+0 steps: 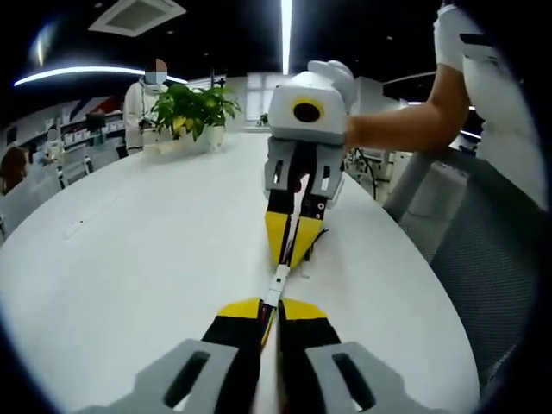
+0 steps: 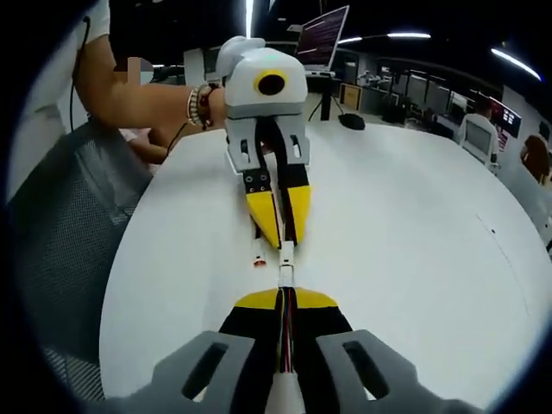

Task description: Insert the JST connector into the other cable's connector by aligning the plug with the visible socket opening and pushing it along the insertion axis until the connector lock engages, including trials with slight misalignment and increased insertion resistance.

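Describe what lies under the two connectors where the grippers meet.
Under the white connectors, held between the left gripper and right gripper, is the bare white table. A small white and red piece lies beside them. The fingers cover whether the lock has engaged.

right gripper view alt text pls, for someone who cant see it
Two yellow-tipped hand-held grippers face each other over a white table, the right hand-held gripper pinching a multicoloured cable whose white connector meets the left hand-held gripper. A person's arm holds the far one.
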